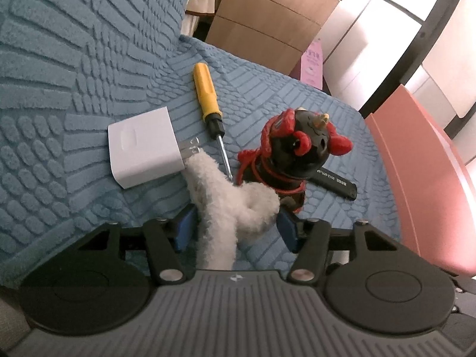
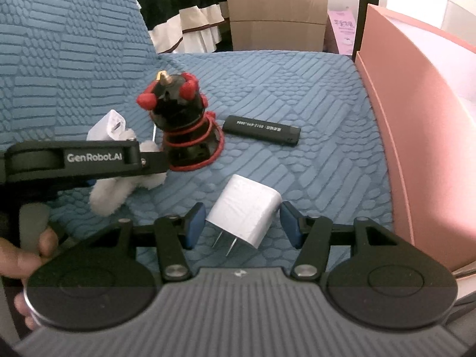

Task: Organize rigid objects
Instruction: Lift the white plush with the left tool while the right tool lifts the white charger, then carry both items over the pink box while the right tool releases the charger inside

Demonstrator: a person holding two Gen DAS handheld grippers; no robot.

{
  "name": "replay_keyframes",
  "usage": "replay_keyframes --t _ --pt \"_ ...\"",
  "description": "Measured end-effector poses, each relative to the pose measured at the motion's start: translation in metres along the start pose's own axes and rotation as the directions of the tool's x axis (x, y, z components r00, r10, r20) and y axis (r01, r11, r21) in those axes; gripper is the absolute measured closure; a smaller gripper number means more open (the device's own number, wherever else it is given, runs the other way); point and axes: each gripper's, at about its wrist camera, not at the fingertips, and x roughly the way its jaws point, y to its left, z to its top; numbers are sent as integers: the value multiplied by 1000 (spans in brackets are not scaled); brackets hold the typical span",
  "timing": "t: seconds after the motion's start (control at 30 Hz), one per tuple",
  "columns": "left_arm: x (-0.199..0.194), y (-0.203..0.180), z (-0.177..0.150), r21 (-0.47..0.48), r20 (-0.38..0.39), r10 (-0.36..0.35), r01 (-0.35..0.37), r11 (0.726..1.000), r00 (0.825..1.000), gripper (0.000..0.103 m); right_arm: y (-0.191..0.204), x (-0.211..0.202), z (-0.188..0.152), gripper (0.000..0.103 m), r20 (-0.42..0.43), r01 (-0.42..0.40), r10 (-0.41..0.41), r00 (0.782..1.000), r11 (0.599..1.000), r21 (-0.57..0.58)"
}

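Our left gripper stands half open around a fluffy white toy, pads apparently not pressing. Our right gripper straddles a white charger, gaps either side. Bare blue cover lies beyond; the pink box wall bounds our right.

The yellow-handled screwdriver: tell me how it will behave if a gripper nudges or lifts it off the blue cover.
The screwdriver looks rigid, so it should not flex. Its rounded handle suggests it could roll sideways when nudged, though the ribbed blue cover may check that. Gripped by the thin metal shaft, it would probably tip handle-down, since the handle looks far bulkier.
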Motion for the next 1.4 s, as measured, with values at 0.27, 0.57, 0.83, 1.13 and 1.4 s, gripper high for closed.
replay_keyframes --t 0.27,0.57,0.83,1.13,1.4 --pt "-19 1 -2 5 30 -31 31 1000 999 52 -3 -12 6 45 14 -11 11 1000 1000 -11" --pt "-48 -9 -7 -2 75 -42 42 999 996 53 -12 -32 13 46 44 -46 46 998 999 5" --pt "-76 -27 -9 -27 91 -70 73 997 993 53 -28 -59 24 48 65 -66 65 996 998 23" --pt "-116 -65 21 9 136 -105 105 994 985 53 -40 -111 60 55 149 -66 62 987 998 20" --pt "-141 -108 51 41 143 -141 136 990 980 53 -54 -140 90 55 204 -82 74 976 996 34"
